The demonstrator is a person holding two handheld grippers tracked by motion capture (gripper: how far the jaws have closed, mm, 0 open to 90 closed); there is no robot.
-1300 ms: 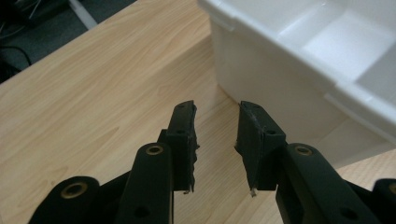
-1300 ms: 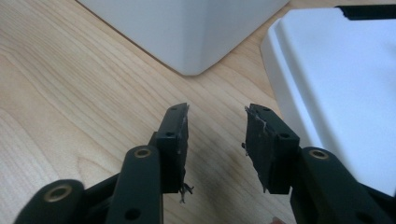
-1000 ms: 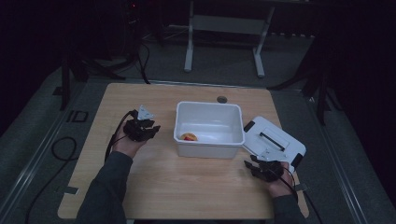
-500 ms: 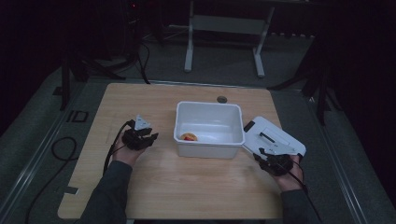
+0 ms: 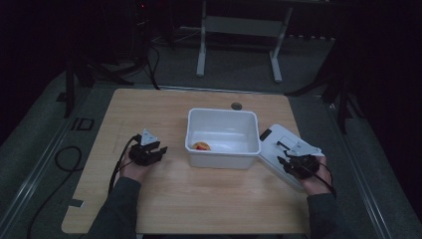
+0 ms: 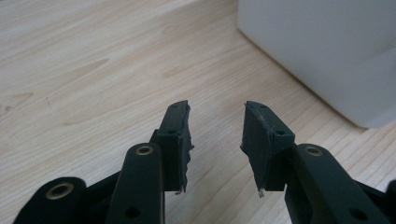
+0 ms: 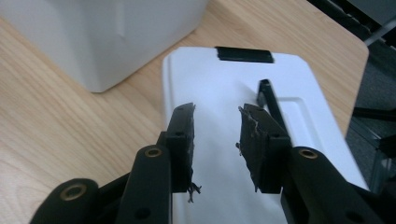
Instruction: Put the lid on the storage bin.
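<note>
The lid (image 5: 286, 149) lies flat on the worktop (image 5: 199, 199) just to the right of the bin (image 5: 223, 132), one corner close against the bin's right wall, its black handle (image 7: 270, 100) facing up. The bin stands open near the worktop's middle with a small orange item (image 5: 201, 146) on its floor by the front wall. The right tool (image 7: 215, 140) hangs over the lid, jaws parted and empty, with the handle just beyond its right jaw. The left tool (image 6: 217, 135) hovers low over bare wood left of the bin; its jaws have just been opening and nothing is between them. Judged step: approach to the lid for pickup. The next move calls for aligning the right tool's jaws astride the handle, lowering, then closing before lifting toward the bin.
</note>
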